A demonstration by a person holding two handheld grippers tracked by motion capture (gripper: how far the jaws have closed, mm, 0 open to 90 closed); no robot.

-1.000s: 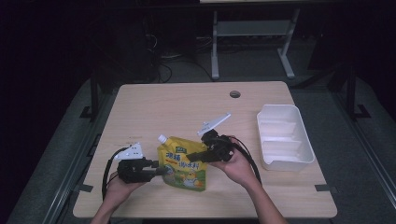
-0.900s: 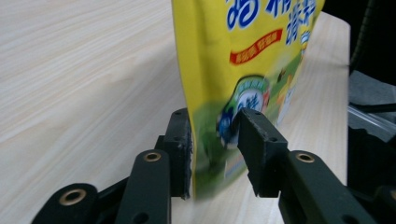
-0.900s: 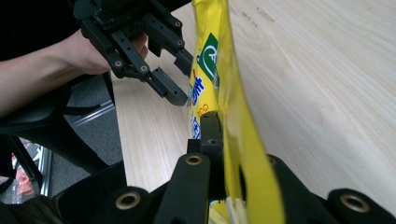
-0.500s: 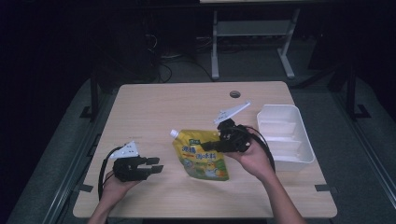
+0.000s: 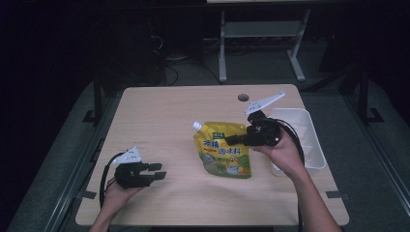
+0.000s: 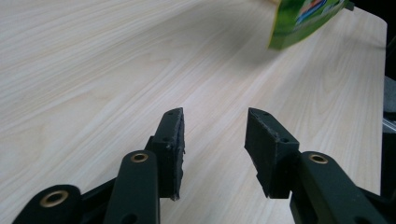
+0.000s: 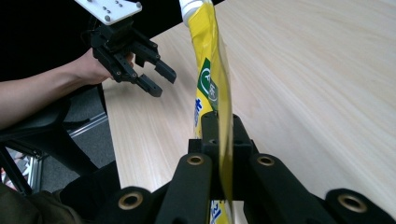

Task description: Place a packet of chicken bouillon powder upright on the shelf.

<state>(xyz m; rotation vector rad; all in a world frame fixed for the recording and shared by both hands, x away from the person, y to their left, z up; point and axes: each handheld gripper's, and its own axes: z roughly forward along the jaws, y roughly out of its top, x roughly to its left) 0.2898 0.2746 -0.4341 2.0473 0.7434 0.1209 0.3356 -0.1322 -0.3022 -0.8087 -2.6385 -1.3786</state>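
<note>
High view shows the yellow-green spouted pouch (image 5: 224, 150) hanging just above the table (image 5: 159, 116), right of its middle, pinched at its right edge by the right gripper (image 5: 231, 140). From the right gripper view the jaws are clamped on the pouch's thin side seam, with the white spout (image 7: 190, 5) at the far end, so its long axis runs away from the hand, spout far, flat bottom near.

The left gripper (image 5: 155, 173) sits well apart at the near left of the table; its jaws have just been opening and stand parted with nothing between them, only bare wood under the pads (image 6: 173, 140).

A white tray (image 5: 302, 118) lies at the right edge, touching nothing, just beyond the right hand (image 5: 285, 154). That tray is on the pouch's right, so I judge the right hand carries it there; the pouch would need laying along the tray's length.
</note>
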